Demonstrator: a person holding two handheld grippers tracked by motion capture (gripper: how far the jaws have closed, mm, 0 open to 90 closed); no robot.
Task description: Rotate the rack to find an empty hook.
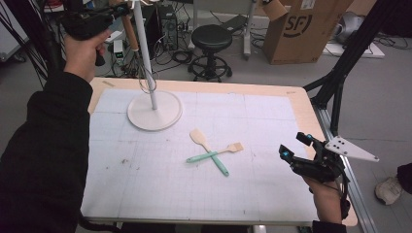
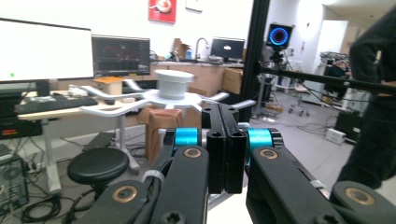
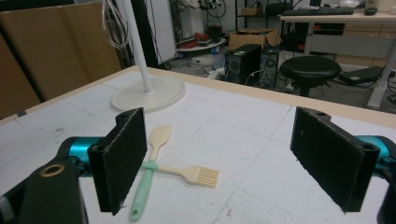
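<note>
the spatula [image 1: 208,150] and brush [image 1: 216,153] lie crossed at mat centre, nothing covering them. the white stand base [image 1: 154,111] sits at their 11 o'clock. right gripper [image 1: 297,146], at their 3 o'clock, gapes wide, holding nothing. left gripper [image 1: 121,10], raised at 11 o'clock, is clenched, gripping nothing.

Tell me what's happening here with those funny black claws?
A person holds a tool in each hand at a table. The left tool is shut and raised up by the white stand, with nothing between its jaws. The right tool is open and low at the table's right side, facing a spatula and a brush that lie crossed on the mat, untouched.
</note>
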